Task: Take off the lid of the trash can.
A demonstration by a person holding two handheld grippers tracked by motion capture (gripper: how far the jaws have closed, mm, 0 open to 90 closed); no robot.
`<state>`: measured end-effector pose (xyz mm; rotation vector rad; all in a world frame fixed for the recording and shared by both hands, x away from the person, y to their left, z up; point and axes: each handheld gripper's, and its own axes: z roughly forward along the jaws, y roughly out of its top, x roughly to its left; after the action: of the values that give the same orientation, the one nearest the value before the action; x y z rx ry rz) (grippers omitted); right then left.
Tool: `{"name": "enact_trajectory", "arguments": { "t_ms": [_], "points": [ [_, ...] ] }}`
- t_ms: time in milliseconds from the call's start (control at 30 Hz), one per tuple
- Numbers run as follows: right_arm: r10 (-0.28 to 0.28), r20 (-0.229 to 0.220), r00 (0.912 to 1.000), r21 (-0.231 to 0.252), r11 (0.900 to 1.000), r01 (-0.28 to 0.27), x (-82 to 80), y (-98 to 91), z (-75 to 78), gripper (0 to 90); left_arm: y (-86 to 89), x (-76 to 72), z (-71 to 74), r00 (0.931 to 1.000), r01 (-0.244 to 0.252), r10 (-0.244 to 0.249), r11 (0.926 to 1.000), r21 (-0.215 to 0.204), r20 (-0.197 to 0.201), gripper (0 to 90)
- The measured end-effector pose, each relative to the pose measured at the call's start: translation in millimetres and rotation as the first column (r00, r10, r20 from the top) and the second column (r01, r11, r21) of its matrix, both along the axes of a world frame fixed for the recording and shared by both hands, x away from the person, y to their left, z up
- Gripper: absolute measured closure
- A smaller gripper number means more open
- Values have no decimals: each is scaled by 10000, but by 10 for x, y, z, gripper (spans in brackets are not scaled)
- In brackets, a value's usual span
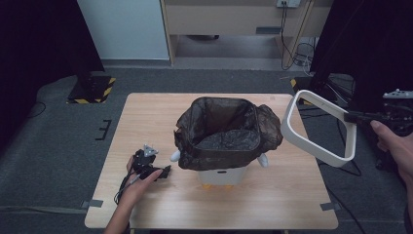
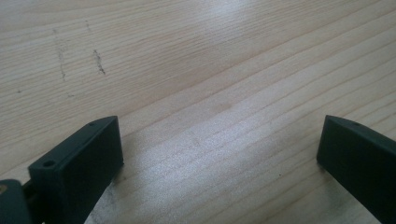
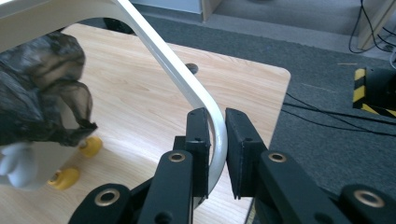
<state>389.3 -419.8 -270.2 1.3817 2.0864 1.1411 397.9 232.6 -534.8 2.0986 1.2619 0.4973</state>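
White rounded plastic bin rim (image 1: 319, 127): pinched by right gripper (image 3: 217, 140), beside the desk.
Left gripper (image 2: 219, 154): spread, on pale wooden desk (image 1: 146, 122).
Floor (image 1: 58, 146): grey carpet.

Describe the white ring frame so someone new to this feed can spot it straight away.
Start at the wooden table and find the small white bin lined with a dark bag at its centre. Just right of it, past the table's right edge, the white ring frame hangs tilted in the air, pinched by the right tongs. It is the one open, rounded-rectangle hoop, thin and glossy.
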Motion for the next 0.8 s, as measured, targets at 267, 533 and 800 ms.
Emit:
{"name": "enact_trajectory", "arguments": {
  "t_ms": [267, 533, 800],
  "points": [
    [-281, -142, 9995, -137, 9995, 279, 19, -130, -126, 805, 0, 0, -1, 10000, -5, 5, 10000, 17, 15, 0],
    [-720, -212, 9972, -608, 9956, 706, 35, -141, -241, 804, -2, -2, -2, 10000, -31, 31, 10000, 13, 25, 0],
    [-915, -323, 9953, -740, 9933, 889, 69, -175, -390, 805, -1, -3, -2, 10000, -32, 32, 10000, 20, 32, 0]
  ]
}}
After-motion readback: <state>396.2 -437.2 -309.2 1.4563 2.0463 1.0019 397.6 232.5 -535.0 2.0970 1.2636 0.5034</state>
